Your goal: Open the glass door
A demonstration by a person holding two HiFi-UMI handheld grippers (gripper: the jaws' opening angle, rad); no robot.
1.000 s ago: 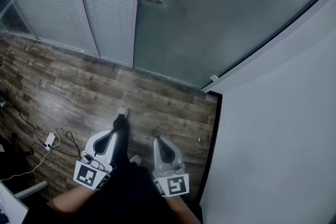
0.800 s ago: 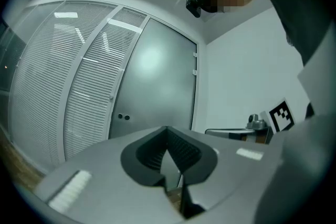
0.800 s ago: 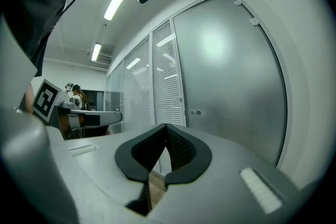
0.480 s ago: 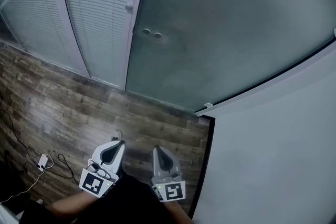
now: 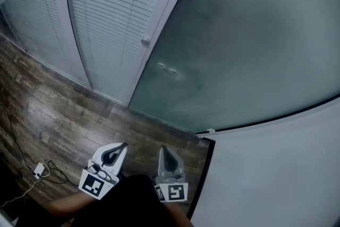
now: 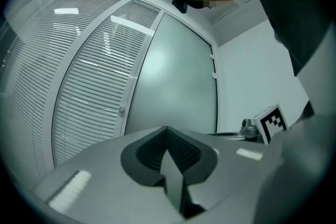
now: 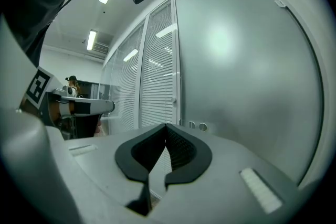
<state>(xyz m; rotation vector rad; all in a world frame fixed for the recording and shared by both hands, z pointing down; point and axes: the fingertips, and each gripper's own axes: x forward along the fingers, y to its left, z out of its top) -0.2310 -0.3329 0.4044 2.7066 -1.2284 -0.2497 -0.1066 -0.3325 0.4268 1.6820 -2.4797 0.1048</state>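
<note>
Glass door (image 5: 255,50) upright, long axis vertical (frosted), facing left gripper (image 5: 122,146) and right gripper (image 5: 163,151), fingers together, empty

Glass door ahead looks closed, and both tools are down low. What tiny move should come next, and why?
Probably raise the right gripper toward the two round fittings near the glass door's left edge. The door is shut, and that gripper and the left gripper sit low above the wooden floor, closed, empty, clear of it.
</note>
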